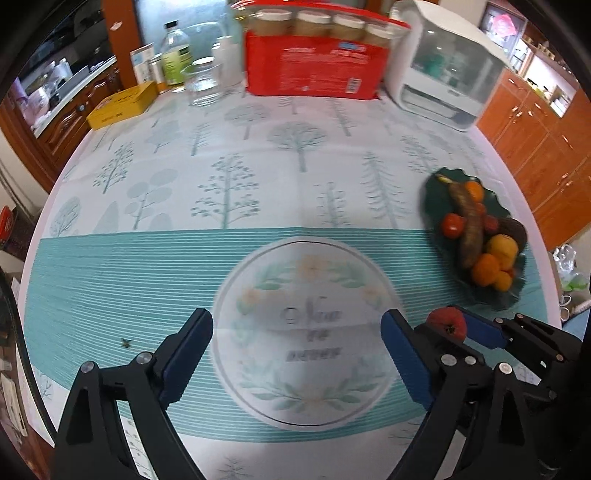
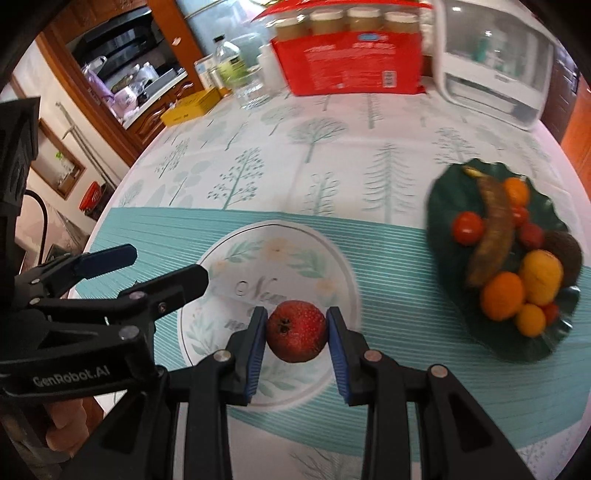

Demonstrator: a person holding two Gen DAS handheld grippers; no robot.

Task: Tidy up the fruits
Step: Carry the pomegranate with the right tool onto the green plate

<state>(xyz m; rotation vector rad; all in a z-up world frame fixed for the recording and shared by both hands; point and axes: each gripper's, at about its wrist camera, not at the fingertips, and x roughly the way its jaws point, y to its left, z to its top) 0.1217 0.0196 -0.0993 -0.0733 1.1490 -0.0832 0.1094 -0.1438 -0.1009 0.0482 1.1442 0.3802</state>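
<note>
The bench [image 1: 110,280] wears a cloth printed with pale trees, a band of teal stripes and a round flowered emblem [image 1: 306,369]. Along its far edge stand a red carton [image 1: 314,70] topped with a row of capped jars [image 1: 321,24], a white appliance with a clear window [image 1: 447,70] to its right, and to its left an empty glass jar [image 1: 201,83], a white bottle [image 1: 226,62] and a clear bottle with a green label [image 1: 176,55]. A flat yellow box [image 1: 122,105] lies near the left edge (lettering too blurred to read). Wooden cabinets [image 1: 535,147] line the right side.
</note>
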